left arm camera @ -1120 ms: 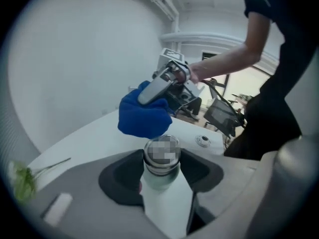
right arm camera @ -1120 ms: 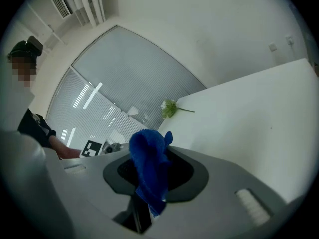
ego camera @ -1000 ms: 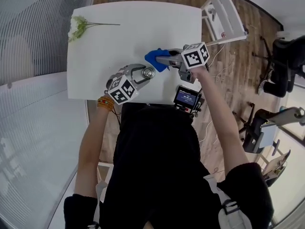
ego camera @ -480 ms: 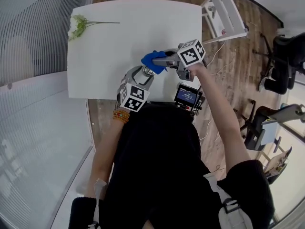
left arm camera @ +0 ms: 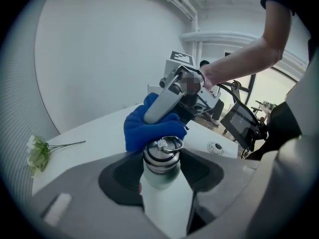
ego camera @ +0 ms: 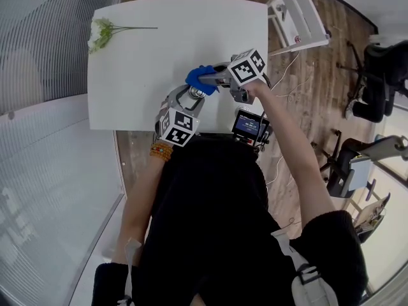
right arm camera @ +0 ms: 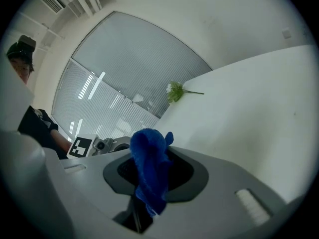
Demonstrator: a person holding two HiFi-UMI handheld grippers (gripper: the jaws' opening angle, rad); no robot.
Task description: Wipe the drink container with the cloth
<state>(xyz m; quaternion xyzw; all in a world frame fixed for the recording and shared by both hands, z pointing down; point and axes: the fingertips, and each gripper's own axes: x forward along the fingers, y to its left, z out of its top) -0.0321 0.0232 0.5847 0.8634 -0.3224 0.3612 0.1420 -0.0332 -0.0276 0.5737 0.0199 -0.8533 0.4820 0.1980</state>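
My left gripper [left arm camera: 162,183] is shut on a pale drink bottle [left arm camera: 164,193] with a steel cap and ring [left arm camera: 162,153]; in the head view the bottle [ego camera: 195,94] sits near the table's front edge. My right gripper [right arm camera: 149,183] is shut on a blue cloth [right arm camera: 149,168]. The cloth [left arm camera: 149,128] presses against the far side of the bottle's cap. From above, the cloth [ego camera: 199,78] lies just beyond the cap, with the right gripper [ego camera: 217,80] reaching in from the right and the left gripper [ego camera: 190,97] from below.
The white table [ego camera: 159,50] carries a green-and-white flower sprig [ego camera: 101,34] at its far left. A small screen device [ego camera: 248,125] hangs at the table's near right edge. A white chair [ego camera: 296,18] stands to the right on wooden floor.
The left gripper has swung round so the bottle points up toward the cloth. The right gripper with the cloth has shifted left, onto the bottle's cap.
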